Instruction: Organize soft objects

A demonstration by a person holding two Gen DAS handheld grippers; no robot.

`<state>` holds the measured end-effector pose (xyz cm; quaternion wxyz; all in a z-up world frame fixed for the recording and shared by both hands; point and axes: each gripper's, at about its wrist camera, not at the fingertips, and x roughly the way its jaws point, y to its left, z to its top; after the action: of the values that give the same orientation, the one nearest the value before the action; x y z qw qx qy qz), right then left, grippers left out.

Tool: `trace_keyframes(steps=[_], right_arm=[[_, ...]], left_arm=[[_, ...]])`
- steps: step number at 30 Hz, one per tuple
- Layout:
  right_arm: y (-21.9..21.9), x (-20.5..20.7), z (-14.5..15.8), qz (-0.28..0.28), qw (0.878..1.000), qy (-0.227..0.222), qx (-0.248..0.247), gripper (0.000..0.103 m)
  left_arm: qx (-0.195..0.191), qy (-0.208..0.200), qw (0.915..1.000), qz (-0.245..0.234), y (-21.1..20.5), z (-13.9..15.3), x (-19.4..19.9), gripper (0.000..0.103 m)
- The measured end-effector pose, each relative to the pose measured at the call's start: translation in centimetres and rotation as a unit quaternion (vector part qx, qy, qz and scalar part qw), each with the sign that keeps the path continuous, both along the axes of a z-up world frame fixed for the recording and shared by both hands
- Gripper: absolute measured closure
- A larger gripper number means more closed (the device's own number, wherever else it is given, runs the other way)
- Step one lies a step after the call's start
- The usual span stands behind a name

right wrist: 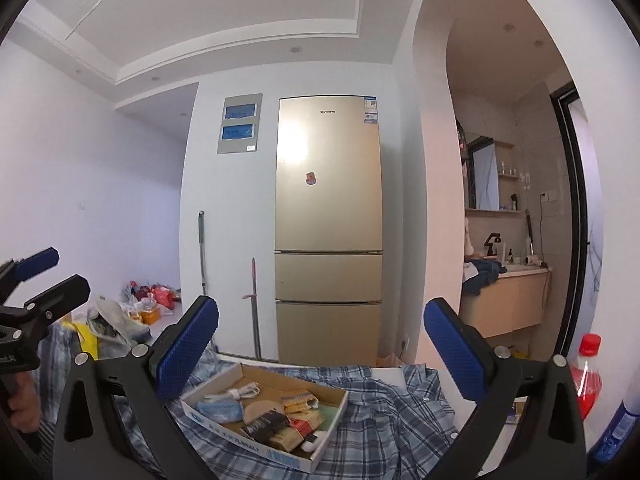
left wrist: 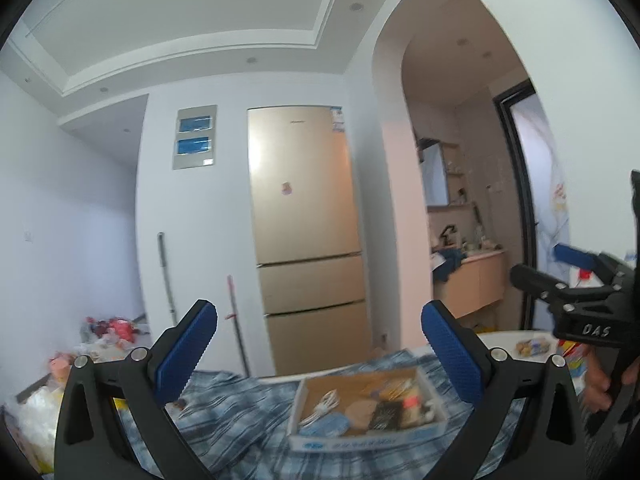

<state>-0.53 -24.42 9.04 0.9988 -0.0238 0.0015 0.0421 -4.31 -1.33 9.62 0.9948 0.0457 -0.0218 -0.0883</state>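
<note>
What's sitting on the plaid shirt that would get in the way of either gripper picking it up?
A shallow cardboard box of small items rests on the plaid shirt, ahead of both the left gripper and right gripper. Both jaws are open and empty.

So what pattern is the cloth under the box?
Blue and white plaid cloth, clearest in the right wrist view.
</note>
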Motion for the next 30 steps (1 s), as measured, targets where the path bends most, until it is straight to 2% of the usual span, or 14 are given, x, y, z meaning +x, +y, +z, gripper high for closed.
trace_keyframes(steps=[4, 11, 15, 19, 23, 27, 30], right_arm=[[0.2, -0.3, -2.0, -0.006, 1.000, 0.000, -0.007, 0.000], [-0.5, -0.9, -5.6, -0.031, 0.999, -0.009, 0.020, 0.000], [-0.1, -0.7, -7.0, -0.039, 0.999, -0.002, -0.001, 0.000], [0.2, -0.2, -7.7, -0.042, 0.999, 0.012, -0.011, 0.000], [0.3, 0.1, -7.9, -0.042, 0.999, 0.022, -0.014, 0.000], [0.2, 0.0, -7.9, -0.043, 0.999, 0.025, -0.009, 0.000], [-0.1, 0.0, -7.8, -0.043, 0.999, 0.024, -0.001, 0.000]], left_arm=[[-0.005, 0.015, 0.9999, 0.001, 0.6, -2.5, 0.3, 0.000], [0.001, 0.032, 0.9993, 0.017, 1.2, -6.9, 1.4, 0.000], [-0.010, 0.050, 0.9985, 0.019, 1.7, -8.6, 2.6, 0.000], [-0.020, 0.052, 0.9983, 0.019, 2.0, -9.5, 2.8, 0.000], [-0.011, 0.035, 0.9990, 0.023, 1.7, -9.6, 2.1, 0.000], [-0.014, 0.024, 0.9994, 0.022, 1.8, -9.5, 1.7, 0.000], [-0.021, 0.032, 0.9989, 0.026, 2.1, -9.5, 2.1, 0.000]])
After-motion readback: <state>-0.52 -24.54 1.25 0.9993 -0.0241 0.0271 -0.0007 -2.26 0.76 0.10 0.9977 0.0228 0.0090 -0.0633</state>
